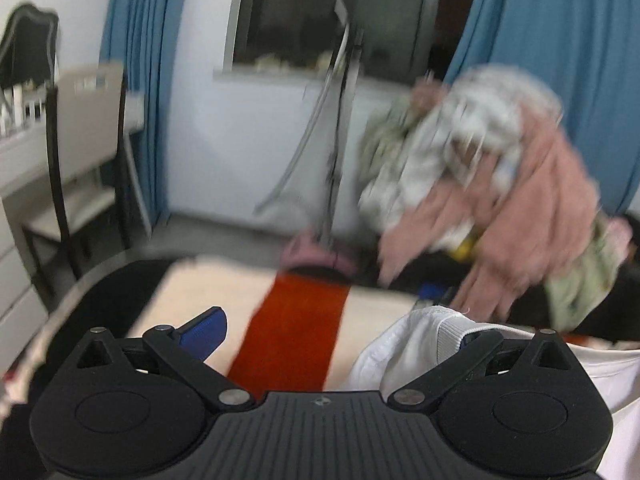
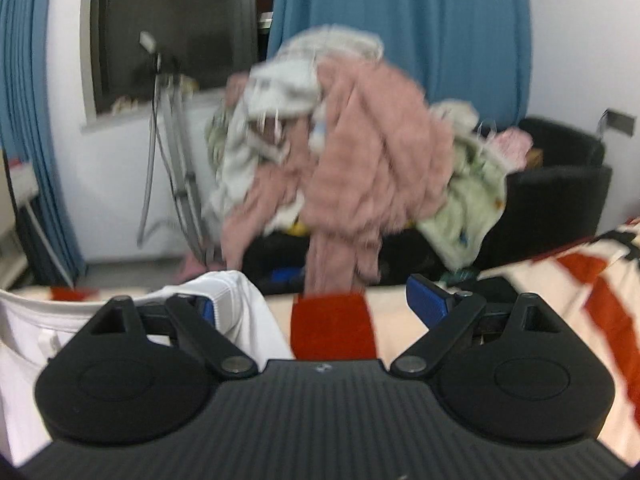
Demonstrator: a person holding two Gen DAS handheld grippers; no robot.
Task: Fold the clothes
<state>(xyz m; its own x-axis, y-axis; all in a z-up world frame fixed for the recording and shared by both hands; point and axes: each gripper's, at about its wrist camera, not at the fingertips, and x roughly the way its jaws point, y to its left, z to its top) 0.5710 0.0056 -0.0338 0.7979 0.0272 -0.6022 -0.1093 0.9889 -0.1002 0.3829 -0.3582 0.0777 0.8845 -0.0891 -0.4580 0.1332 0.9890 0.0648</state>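
Both grippers spread wide over a cream blanket (image 1: 192, 292) with red stripes.

Left gripper (image 1: 332, 340) and right gripper (image 2: 320, 304) are released, a white garment (image 1: 404, 352) draped over one finger of each, lying on the blanket. Beyond the blanket's far edge: a clothes pile (image 2: 340, 152) on a black armchair (image 2: 560, 184), blue curtains (image 2: 400, 20), a window (image 1: 320, 12).
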